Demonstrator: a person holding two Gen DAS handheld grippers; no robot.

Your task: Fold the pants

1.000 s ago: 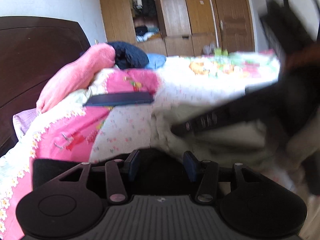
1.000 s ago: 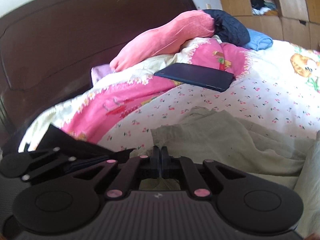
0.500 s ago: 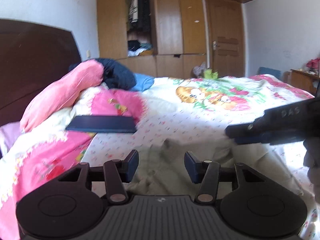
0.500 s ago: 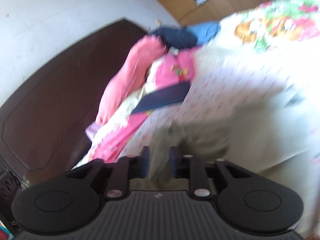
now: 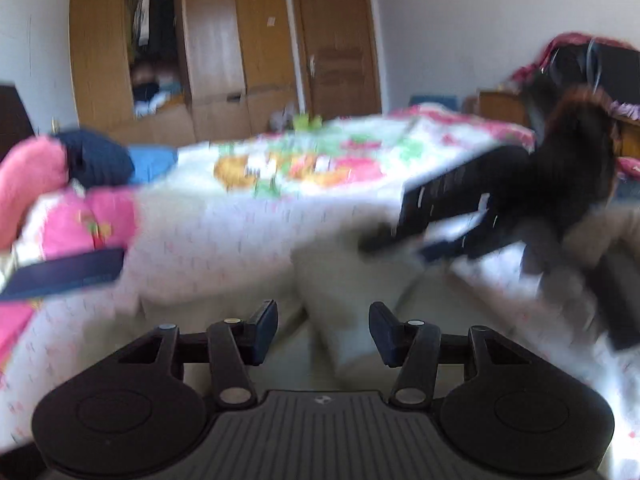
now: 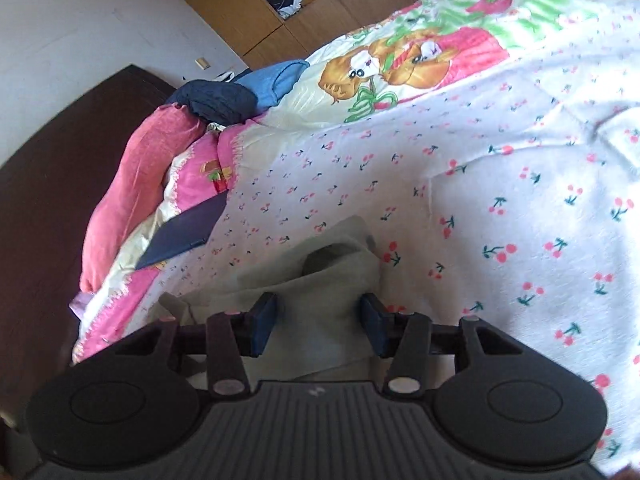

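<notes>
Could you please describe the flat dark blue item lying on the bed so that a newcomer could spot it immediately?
Start at the dark brown wooden headboard and the long pink pillow beside it. Just below the pillow, on the pink-edged quilt, lies a thin, flat, dark navy rectangular slab. Unlike the soft, crumpled pale grey-green pants nearby, it is rigid with straight edges.

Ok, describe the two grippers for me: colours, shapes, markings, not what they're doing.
Both are alike. The left gripper and right gripper are matte black, each with two dark blue pads on angled black link arms pinned with pale round rivets. Behind sit two round black discs flanking a ribbed grey plate with a small white logo. No cables or sleeves show clearly.
</notes>
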